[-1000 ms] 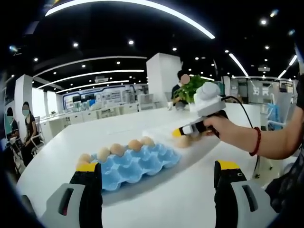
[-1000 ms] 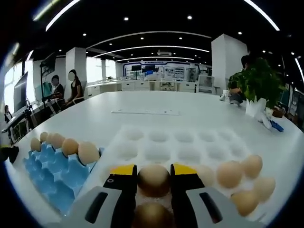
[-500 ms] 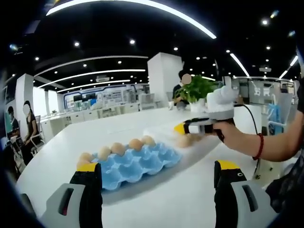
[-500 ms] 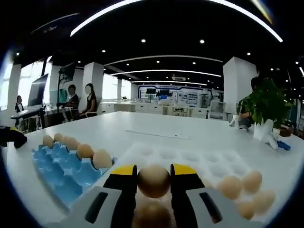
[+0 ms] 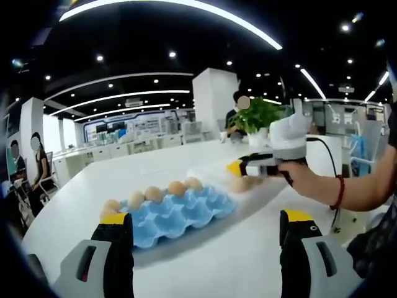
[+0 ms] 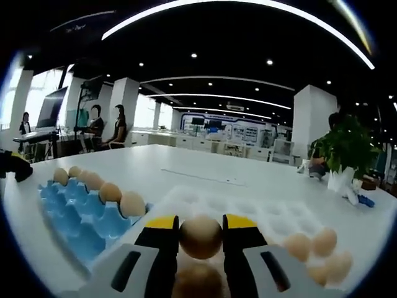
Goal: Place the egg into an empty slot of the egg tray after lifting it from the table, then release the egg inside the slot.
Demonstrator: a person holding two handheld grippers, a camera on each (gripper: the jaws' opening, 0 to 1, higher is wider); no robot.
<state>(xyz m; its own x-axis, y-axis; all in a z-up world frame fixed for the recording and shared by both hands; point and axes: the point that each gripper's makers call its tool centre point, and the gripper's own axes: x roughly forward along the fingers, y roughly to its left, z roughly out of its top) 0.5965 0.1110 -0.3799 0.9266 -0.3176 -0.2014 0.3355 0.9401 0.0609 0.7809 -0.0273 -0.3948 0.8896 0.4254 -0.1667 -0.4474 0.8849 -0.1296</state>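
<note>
- While the right gripper (image 6: 200,234) is clamped on a brown egg (image 6: 200,236), both yellow-tipped jaws pressing its sides, the egg hangs clear of the table above the white tray (image 6: 248,208), just to the right of the blue egg tray (image 6: 80,214)
- Four eggs fill the blue egg tray's back row; the rows nearer the camera look empty
- To do this well, I judge: carry the egg left over the blue egg tray, keep it level, line it up over an empty cup, lower until it seats, then part the jaws slowly
- The left gripper (image 5: 208,239) stands wide open with nothing between its jaws, in front of the blue egg tray (image 5: 177,214), well clear of the path
</note>
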